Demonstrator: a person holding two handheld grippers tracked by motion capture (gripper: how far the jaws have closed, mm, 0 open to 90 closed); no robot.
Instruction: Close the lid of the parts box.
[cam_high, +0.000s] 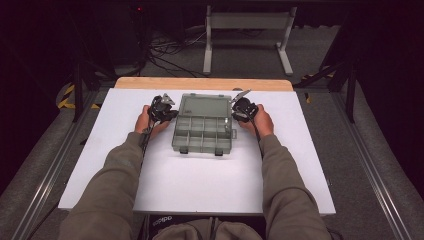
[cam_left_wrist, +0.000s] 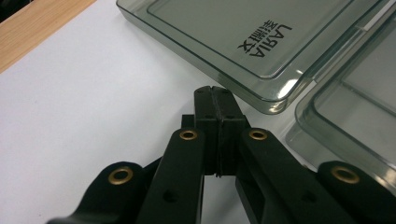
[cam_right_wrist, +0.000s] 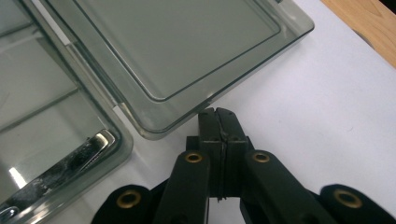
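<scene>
1. A clear grey plastic organizer box (cam_high: 203, 125) sits open in the middle of the white table (cam_high: 200, 185). Its lid (cam_high: 204, 106) is folded flat on the far side, and the divided tray (cam_high: 202, 134) is nearer the person.
2. The left claw (cam_high: 169, 113) is parked just beside the box's left edge. In the left gripper view, its jaws are pressed together with nothing between them, and the tip (cam_left_wrist: 214, 93) sits right next to the lid's corner (cam_left_wrist: 275, 100).
3. The right claw (cam_high: 236, 111) mirrors it on the right side. It's also closed and empty, with its tip (cam_right_wrist: 218, 116) just by the lid's other corner (cam_right_wrist: 159, 128).
4. My guess: both are stationed at the hinge line so they can get under the lid and flip it shut, or steady the box.
5. The compartments look empty from above.
</scene>
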